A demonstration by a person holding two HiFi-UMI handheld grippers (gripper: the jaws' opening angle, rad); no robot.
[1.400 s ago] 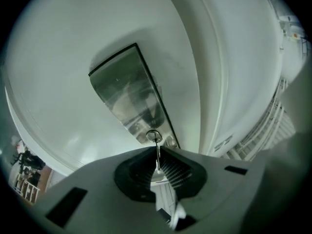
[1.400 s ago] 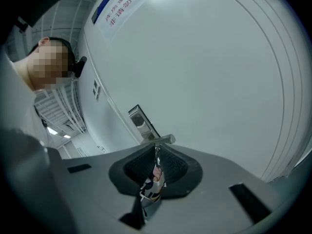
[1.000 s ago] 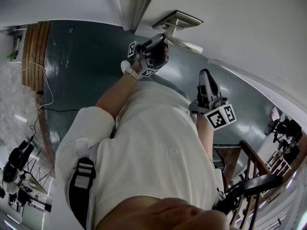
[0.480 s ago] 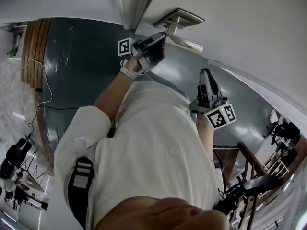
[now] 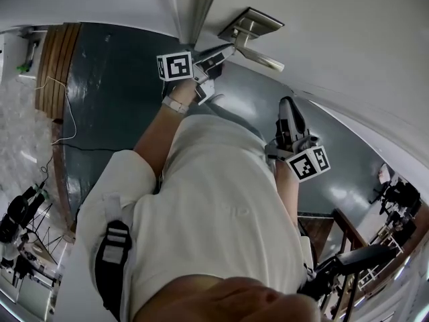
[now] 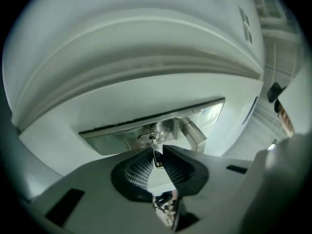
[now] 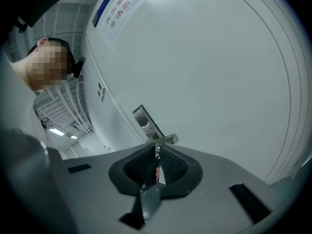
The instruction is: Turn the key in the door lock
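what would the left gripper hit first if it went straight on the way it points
The key, already between the fingers of the left gripper, which have just been opening and seem off it. Right behind it, probably, the keyhole in the lock plate.

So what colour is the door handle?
Silver, like brushed metal. The door handle shows best in the head view.

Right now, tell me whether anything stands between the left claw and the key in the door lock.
Nothing visible does. The left claw has the key, seated in the lock, between its jaws, which have just been opening.
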